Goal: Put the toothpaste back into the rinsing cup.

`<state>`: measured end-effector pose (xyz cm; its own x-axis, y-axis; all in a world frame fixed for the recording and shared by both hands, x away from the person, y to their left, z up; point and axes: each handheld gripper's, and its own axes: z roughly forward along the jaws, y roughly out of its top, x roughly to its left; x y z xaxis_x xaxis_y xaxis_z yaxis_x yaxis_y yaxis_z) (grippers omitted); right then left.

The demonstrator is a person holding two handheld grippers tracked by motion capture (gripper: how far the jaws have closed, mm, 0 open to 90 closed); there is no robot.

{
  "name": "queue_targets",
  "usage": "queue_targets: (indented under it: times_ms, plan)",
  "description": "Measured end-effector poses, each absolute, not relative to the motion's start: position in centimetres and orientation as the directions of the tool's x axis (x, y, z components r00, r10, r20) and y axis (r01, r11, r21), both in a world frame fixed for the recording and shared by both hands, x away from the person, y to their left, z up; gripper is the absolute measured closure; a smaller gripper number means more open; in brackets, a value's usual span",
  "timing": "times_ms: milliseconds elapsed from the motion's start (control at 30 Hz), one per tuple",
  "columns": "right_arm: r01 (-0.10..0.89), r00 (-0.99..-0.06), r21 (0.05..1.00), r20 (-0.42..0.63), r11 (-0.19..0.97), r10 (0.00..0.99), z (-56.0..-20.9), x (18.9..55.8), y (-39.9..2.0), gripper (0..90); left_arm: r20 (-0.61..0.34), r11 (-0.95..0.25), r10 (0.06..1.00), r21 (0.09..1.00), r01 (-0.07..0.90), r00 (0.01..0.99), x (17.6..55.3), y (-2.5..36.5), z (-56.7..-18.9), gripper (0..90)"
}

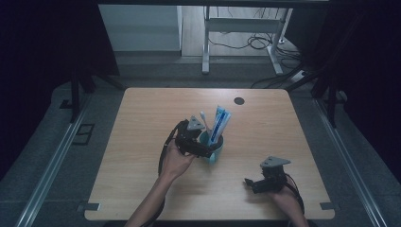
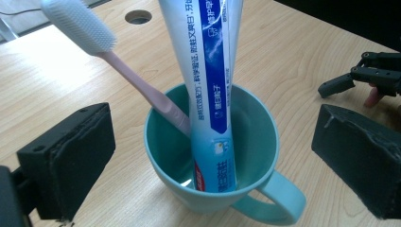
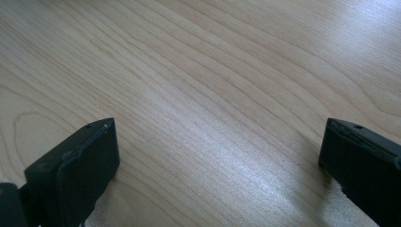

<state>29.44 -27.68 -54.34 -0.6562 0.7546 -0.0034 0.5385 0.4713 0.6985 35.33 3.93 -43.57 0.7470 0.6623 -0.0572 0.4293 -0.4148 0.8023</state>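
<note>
The teal ceramic mug with a side handle (image 2: 213,156) stands upright near the middle of the pale wood-grain bench (image 1: 142,142). Inside it, a white-and-blue toothpaste tube (image 2: 210,94) stands nearly vertical, base on the mug floor, and a pink-handled toothbrush with a white bristle head (image 2: 118,71) leans against the rim, head up. Both rest on the mug wall for support, which keeps them upright without a grip.

The left tool (image 1: 198,142) sits at the mug with its jaws set wide, one to each side of the mug body and clear of it in the left gripper view. Judgement: this spacing suits closing on the mug wall, or withdrawing after placing the contents; which of the two cannot be told.

The right tool (image 1: 255,183) rests low over bare bench toward the near right edge, well apart from the mug, jaws wide and holding nothing. Judgement: it is parked clear so as not to obstruct the left hand (image 1: 175,163).

A round dark cable hole (image 1: 239,100) lies toward the far edge.
</note>
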Motion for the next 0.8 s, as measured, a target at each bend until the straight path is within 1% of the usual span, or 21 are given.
queue_targets:
  times_ms: [533, 800]
  plan:
    - [0.539, -0.657, 0.697, -0.003, 0.473, 0.754, -54.3, 29.4, -27.7, 0.0, -0.049, -0.403, 0.67, 0.814, 0.418, 0.741, 34.4, 5.5, -43.6, 0.0]
    - [0.539, -0.657, 0.698, -0.002, 0.471, 0.754, -54.3, 29.4, -27.7, 0.0, -0.038, -0.415, 0.658, 0.816, 0.403, 0.752, 33.8, 6.5, -44.2, 0.0]
